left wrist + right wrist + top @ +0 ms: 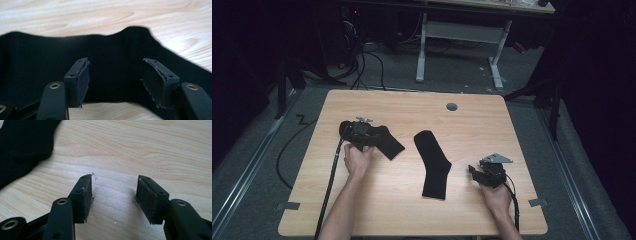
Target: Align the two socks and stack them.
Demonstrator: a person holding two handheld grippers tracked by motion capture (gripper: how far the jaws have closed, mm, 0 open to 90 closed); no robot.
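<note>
Left gripper [362, 131] partly hides one of two black fabric socks [384, 142]; both grippers' jaws spread, right gripper [475, 171] over bare table

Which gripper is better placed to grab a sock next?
Left. The left gripper is open right over the left sock, fabric between its jaws. The right gripper is open over bare table, the middle sock off to its side.

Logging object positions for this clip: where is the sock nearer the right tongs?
In the high view, that sock lies flat at the table's centre, apart from the open right tongs to its right.
</note>
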